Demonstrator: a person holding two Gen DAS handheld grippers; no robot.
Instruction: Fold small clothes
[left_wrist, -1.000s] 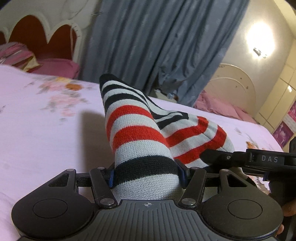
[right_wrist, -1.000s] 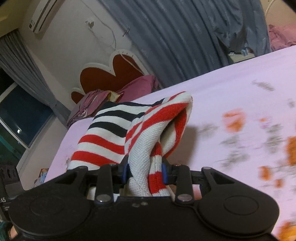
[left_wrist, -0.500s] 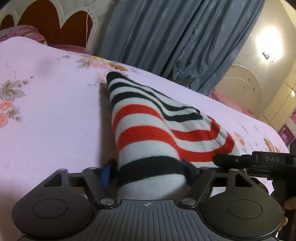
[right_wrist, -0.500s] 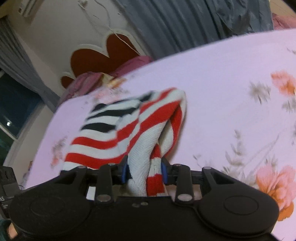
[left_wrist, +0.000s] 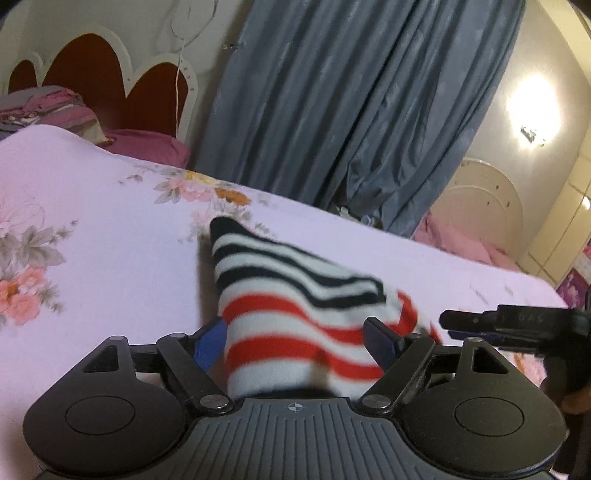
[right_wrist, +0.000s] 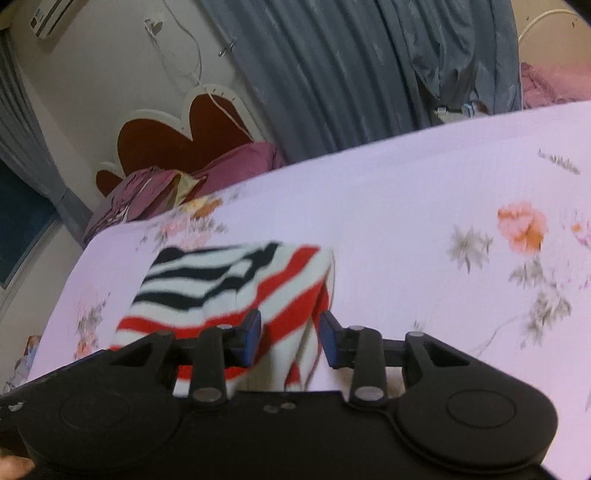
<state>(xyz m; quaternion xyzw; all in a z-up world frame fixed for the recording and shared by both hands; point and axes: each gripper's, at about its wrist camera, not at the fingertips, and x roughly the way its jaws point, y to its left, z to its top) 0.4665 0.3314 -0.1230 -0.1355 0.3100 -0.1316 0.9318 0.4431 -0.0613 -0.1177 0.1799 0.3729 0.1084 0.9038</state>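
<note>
The striped knit garment (left_wrist: 295, 317) lies on the floral bedsheet (left_wrist: 103, 266), one end between the left gripper (left_wrist: 295, 341) jaws, which have just been opening and stand clear of it. The right gripper (right_wrist: 290, 338) straddles its red-striped edge, its jaws parted and not pressing.

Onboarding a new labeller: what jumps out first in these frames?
The red, black and white striped knit garment, lying folded on the pale pink floral bedsheet, between the blue pads of both claws. Behind the bed hangs a grey-blue curtain, with a red scalloped headboard to its left.
</note>
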